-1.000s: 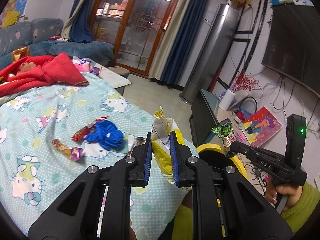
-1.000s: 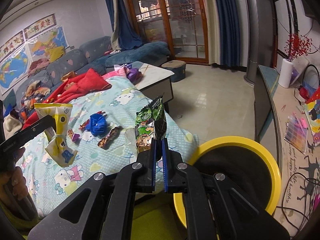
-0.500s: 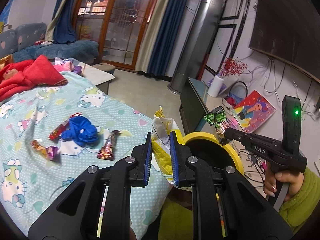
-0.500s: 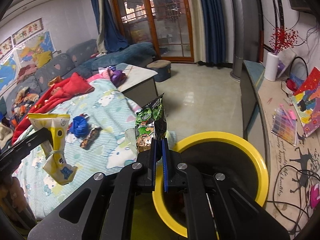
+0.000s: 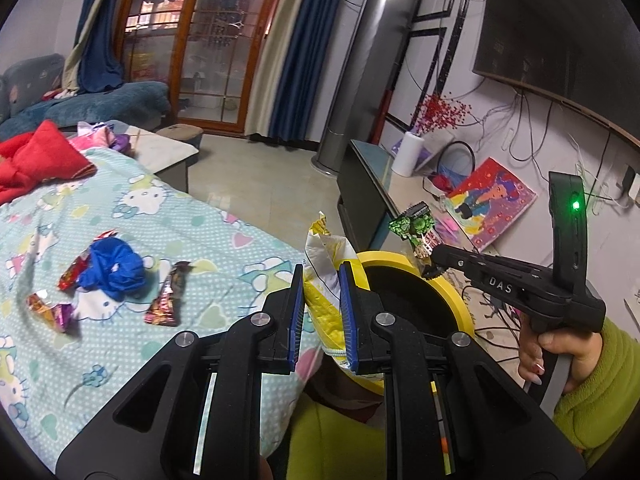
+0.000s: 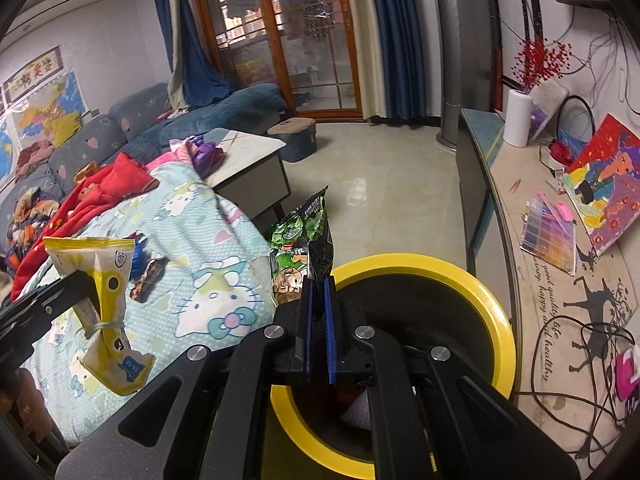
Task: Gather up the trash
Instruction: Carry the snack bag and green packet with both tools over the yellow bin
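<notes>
My left gripper [image 5: 322, 276] is shut on a yellow and white snack bag [image 5: 326, 258], held beside the rim of the yellow trash bin [image 5: 460, 304]. The bag also shows in the right wrist view [image 6: 102, 300]. My right gripper [image 6: 318, 292] is shut on a green snack packet [image 6: 304, 240], held over the near edge of the bin [image 6: 492, 320]. In the left wrist view the packet [image 5: 416, 228] hangs above the bin's far rim. On the bed lie a blue crumpled wrapper [image 5: 114, 270], a brown candy wrapper [image 5: 166, 300] and small red wrappers [image 5: 52, 308].
The bed has a light blue cartoon-cat sheet [image 5: 132, 216] with red clothing [image 5: 36, 160] at its far end. A low TV cabinet [image 6: 480, 184] stands right of the bin, with a paper roll [image 6: 518, 118] and a painting [image 6: 604, 188]. Cables [image 6: 560, 360] lie on the floor.
Both grippers have moved right and toward the yellow bin with their packets still held. The bin now fills more of both views; the bed wrappers have shifted left.
</notes>
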Action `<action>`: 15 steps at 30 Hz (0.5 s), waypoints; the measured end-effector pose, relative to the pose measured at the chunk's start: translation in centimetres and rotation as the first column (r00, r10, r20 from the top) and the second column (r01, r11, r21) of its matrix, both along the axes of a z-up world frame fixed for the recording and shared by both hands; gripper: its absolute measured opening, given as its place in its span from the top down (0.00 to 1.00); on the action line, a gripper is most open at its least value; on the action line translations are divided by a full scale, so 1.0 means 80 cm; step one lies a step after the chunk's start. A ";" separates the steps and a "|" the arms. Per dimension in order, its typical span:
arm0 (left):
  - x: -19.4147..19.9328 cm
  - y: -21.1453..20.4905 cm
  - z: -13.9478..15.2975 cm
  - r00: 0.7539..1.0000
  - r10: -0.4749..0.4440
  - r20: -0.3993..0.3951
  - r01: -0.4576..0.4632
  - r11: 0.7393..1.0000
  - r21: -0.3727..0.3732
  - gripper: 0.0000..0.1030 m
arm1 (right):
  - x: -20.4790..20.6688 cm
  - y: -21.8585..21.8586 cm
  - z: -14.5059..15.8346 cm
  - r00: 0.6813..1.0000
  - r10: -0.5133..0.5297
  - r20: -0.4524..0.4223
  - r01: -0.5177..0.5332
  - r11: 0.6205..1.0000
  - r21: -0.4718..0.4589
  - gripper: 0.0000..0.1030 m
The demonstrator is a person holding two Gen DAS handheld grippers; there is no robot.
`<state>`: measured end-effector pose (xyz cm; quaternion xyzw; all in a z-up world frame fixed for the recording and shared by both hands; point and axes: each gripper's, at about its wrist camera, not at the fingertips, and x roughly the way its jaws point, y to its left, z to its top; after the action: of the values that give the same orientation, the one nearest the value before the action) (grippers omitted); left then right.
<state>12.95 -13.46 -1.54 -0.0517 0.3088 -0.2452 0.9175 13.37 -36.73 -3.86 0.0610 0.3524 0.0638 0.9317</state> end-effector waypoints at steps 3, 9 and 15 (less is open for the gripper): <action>0.001 -0.010 -0.002 1.000 -0.016 0.001 0.016 1.000 0.006 0.89 | 0.002 -0.008 -0.005 1.000 -0.019 -0.013 0.019 1.000 0.007 0.94; 0.005 -0.031 -0.008 0.999 -0.051 -0.001 0.051 0.999 0.019 0.89 | 0.007 -0.022 -0.012 0.998 -0.054 -0.024 0.055 0.998 0.018 0.94; 0.012 -0.046 -0.016 0.996 -0.088 -0.008 0.088 0.996 0.026 0.89 | 0.011 -0.039 -0.021 0.994 -0.098 -0.049 0.100 0.994 0.038 0.94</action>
<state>13.87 -17.14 -2.78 -0.0269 0.3169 -0.2811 0.9054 14.26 -39.83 -5.56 0.0988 0.3692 0.0233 0.9238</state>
